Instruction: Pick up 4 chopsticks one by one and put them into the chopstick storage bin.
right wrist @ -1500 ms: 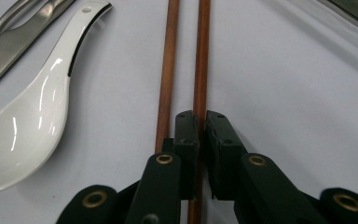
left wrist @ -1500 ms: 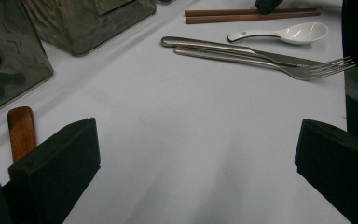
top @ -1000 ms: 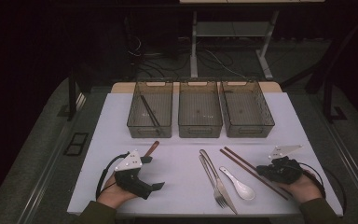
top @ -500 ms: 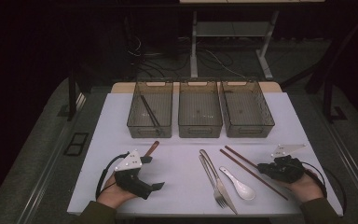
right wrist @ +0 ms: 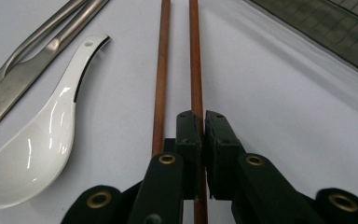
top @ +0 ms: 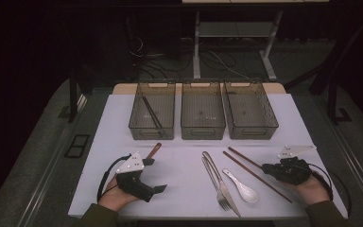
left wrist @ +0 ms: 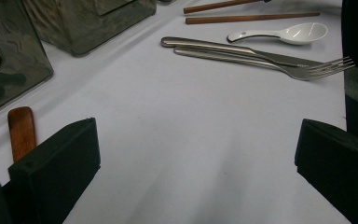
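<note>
Two brown chopsticks lie side by side on the white table top. My right gripper (right wrist: 203, 117) (top: 266, 167) is shut on the right-hand chopstick (right wrist: 195, 56), which runs on between its jaws; the other chopstick (right wrist: 161, 70) lies free just beside it. A white ceramic spoon (right wrist: 46, 140) (top: 242, 189) rests left of them, then a steel knife and fork (top: 220, 182). My left gripper (left wrist: 196, 140) (top: 154, 176) lies on the table at the front left, jaws wide apart with bare table between them. A wooden handle (left wrist: 21, 130) (top: 154, 150) lies just outside its left jaw.
Three smoky plastic bins stand in a row at the back: the left bin (top: 137, 124) holds a dark thin utensil (top: 151, 113), the middle bin (top: 203, 130) and right bin (top: 269, 123) look bare. The table's front edge runs just before both hands.
</note>
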The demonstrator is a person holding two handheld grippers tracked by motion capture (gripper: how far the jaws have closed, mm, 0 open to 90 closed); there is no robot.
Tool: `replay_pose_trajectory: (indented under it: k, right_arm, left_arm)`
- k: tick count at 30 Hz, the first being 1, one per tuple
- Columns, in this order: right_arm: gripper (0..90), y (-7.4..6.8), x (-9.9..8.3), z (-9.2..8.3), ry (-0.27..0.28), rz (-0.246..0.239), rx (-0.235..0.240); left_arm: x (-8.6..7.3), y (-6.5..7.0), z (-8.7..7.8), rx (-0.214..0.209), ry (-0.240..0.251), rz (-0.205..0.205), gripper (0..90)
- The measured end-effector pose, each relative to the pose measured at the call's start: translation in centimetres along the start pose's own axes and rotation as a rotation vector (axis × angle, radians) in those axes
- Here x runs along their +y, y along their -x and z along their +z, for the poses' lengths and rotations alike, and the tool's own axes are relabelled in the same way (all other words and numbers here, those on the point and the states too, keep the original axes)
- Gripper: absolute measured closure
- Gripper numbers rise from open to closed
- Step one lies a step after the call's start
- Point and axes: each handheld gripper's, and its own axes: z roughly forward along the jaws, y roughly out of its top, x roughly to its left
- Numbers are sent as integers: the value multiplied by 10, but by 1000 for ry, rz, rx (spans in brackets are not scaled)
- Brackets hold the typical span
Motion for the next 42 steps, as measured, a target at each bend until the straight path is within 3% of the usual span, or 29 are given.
replay_pose_trajectory:
  k: [19,42]
  right_arm:
    - [848,-2,9,-8,61,3,21]
    - [847,-13,49,-1,113,-24,72]
  left_arm:
    - [0,0,0,-2,-3,2,0]
    - [-1,-1,2,-2,-7,3,0]
